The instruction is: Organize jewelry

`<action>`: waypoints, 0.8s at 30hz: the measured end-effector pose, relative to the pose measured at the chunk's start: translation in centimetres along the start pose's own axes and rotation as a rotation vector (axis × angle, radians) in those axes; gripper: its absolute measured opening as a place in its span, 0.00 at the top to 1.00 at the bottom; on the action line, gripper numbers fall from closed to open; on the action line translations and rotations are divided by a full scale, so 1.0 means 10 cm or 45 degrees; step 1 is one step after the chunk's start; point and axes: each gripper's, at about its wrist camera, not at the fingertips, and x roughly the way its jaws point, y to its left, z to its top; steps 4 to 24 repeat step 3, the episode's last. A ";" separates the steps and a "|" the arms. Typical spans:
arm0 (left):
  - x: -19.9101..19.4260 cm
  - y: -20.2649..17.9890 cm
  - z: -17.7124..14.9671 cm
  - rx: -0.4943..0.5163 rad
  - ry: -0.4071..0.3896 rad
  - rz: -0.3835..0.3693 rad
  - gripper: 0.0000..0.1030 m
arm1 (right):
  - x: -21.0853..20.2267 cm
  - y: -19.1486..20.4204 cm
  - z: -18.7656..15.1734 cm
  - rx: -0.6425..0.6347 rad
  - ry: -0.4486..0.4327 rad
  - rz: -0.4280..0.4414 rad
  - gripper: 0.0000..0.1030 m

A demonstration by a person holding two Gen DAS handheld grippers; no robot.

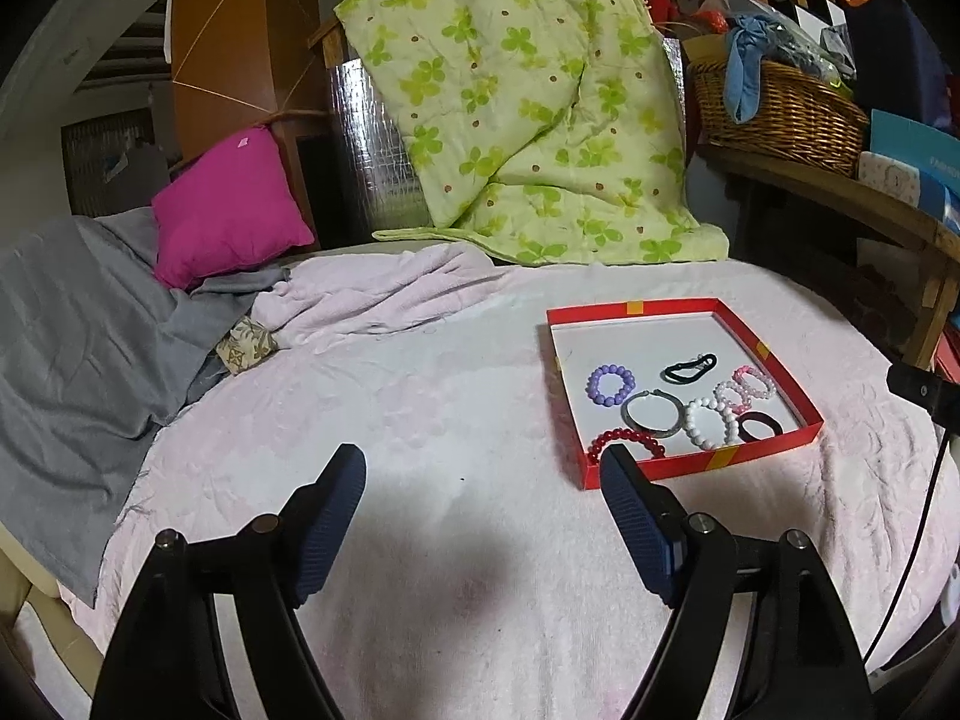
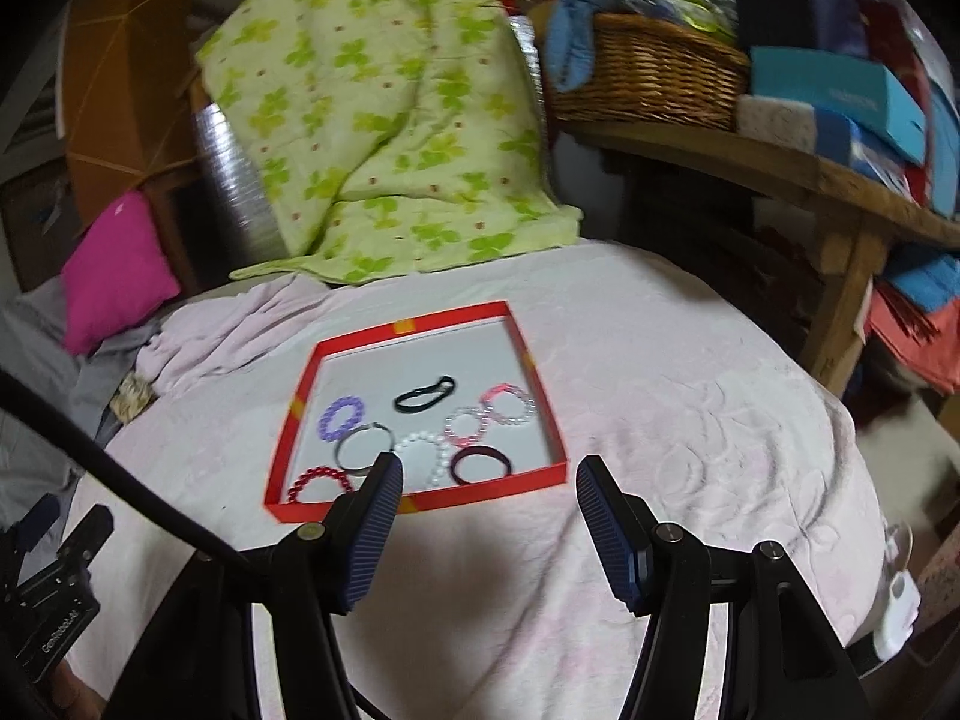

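Both gripper jaws empty; red tray (image 1: 774, 345) holds beaded bracelets (image 1: 611, 384).

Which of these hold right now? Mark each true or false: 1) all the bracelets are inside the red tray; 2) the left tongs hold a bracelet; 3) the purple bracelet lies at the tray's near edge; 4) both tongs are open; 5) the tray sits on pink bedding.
1) True: every bracelet lies inside the red tray.
2) False: the left tongs are empty.
3) False: the purple bracelet lies mid-tray; the red bracelet is at the near edge.
4) True: the right tongs are open too.
5) True: it sits on the pink bedding.
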 end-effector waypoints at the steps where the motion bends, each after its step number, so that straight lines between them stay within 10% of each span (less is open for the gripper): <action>1: 0.01 -0.02 0.00 0.002 0.004 -0.006 0.21 | 0.02 -0.04 -0.01 0.013 0.007 0.000 0.38; 24: 0.01 -0.06 0.00 0.013 0.015 -0.014 0.21 | 0.04 -0.05 -0.03 0.016 0.017 0.004 0.38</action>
